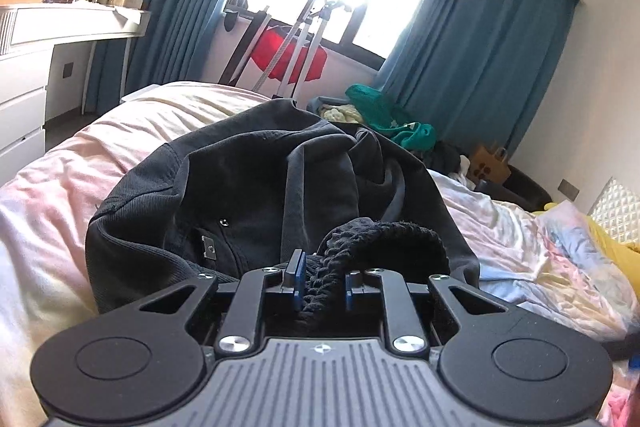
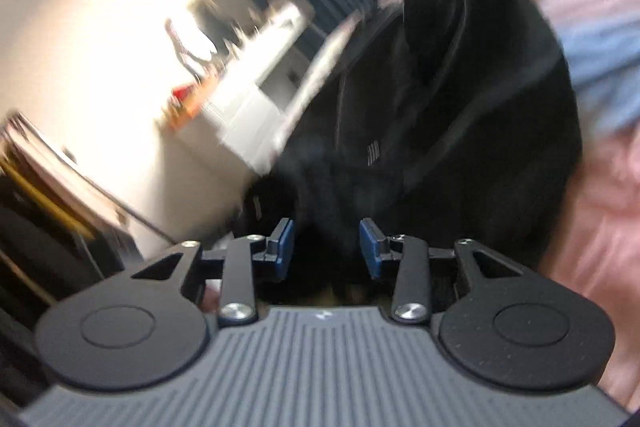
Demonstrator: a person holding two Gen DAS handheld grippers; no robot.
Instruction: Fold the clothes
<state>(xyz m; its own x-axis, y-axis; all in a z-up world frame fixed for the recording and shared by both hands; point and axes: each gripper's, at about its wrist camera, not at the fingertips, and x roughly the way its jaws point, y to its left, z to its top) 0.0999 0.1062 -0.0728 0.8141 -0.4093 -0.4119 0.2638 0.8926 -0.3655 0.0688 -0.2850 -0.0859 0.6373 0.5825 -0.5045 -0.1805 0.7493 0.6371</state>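
- On the near bed [image 1: 60, 195], dark garment [image 1: 240, 187] lies bunched, unfolded; folding looks barely begun.
- Left gripper [image 1: 322, 277] pinches its knitted cuff.
- Right gripper [image 2: 327, 247]: jaws apart, grip unclear through blur.

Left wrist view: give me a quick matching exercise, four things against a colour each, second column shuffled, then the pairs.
Things:
1. curtains
2. garment between the left gripper pads
3. cloth hanging on the rack by the window
4. paper bag past the far side of the bed

Colours:
A. red
B. brown
C. teal blue
D. dark grey to black

Pairs: 1-C, 2-D, 3-A, 4-B
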